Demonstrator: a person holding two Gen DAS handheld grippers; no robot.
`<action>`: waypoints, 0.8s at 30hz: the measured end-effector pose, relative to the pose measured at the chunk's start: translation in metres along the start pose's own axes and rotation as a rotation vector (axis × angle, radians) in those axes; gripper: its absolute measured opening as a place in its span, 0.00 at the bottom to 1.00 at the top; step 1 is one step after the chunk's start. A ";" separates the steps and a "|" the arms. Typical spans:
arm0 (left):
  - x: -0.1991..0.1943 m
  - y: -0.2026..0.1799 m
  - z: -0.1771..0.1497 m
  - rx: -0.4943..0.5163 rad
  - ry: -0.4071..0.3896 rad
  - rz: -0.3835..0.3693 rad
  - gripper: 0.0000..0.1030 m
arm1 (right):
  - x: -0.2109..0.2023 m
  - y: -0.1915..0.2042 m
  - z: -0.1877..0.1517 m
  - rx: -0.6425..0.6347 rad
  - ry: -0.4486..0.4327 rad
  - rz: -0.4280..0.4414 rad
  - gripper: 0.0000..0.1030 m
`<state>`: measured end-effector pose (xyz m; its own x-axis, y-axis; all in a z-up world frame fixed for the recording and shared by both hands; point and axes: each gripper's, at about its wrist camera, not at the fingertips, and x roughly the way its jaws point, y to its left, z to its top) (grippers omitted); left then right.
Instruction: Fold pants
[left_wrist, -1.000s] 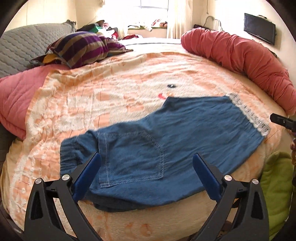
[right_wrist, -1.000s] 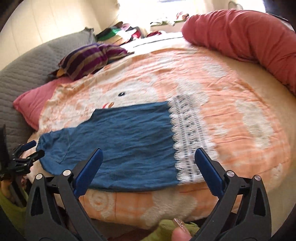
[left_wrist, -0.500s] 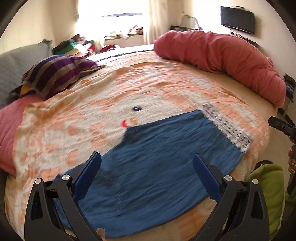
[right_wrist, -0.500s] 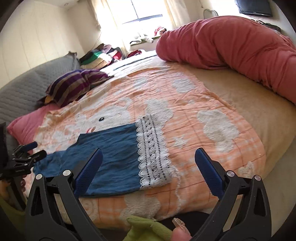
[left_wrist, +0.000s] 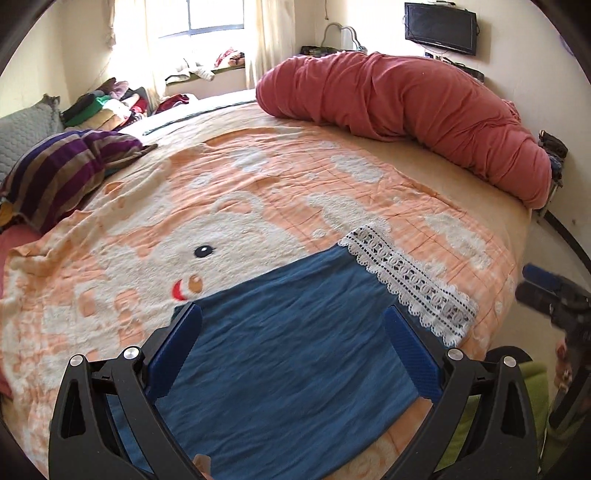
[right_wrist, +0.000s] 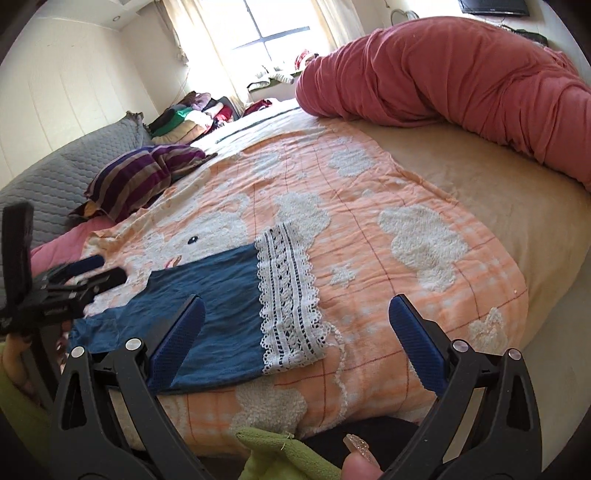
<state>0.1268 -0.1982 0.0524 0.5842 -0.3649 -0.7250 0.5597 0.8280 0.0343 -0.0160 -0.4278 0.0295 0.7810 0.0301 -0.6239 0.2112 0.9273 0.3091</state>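
Observation:
Blue denim pants (left_wrist: 295, 350) with a white lace hem (left_wrist: 410, 284) lie flat near the front edge of the bed. My left gripper (left_wrist: 291, 354) is open and empty, held over the blue fabric. My right gripper (right_wrist: 295, 332) is open and empty, over the lace hem (right_wrist: 288, 295) and the orange blanket. The pants (right_wrist: 207, 306) lie to the left in the right wrist view. Each gripper shows at the edge of the other's view: the right one (left_wrist: 550, 291), the left one (right_wrist: 81, 277).
An orange and white bunny blanket (left_wrist: 258, 206) covers the bed. A long red bolster (left_wrist: 406, 110) lies along the far right. A striped pillow (left_wrist: 62, 170) and a grey quilted cushion (right_wrist: 59, 177) sit at the left. Green fabric (right_wrist: 273, 454) is below the bed edge.
Both grippers have swung to the right along the pants, from the waist and pocket end toward the lace hem. Both stay open and empty. The pants have not moved.

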 end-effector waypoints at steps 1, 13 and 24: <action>0.005 -0.001 0.003 0.007 0.007 -0.001 0.96 | 0.001 0.000 -0.001 0.003 0.005 -0.001 0.91; 0.064 0.012 0.028 0.038 0.084 0.022 0.96 | 0.034 0.003 -0.018 0.033 0.118 0.008 0.91; 0.120 0.006 0.038 0.053 0.162 -0.057 0.96 | 0.059 0.004 -0.030 0.098 0.185 0.015 0.91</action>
<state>0.2223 -0.2535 -0.0080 0.4507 -0.3338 -0.8279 0.6216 0.7830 0.0227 0.0131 -0.4108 -0.0271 0.6655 0.1201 -0.7367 0.2630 0.8860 0.3820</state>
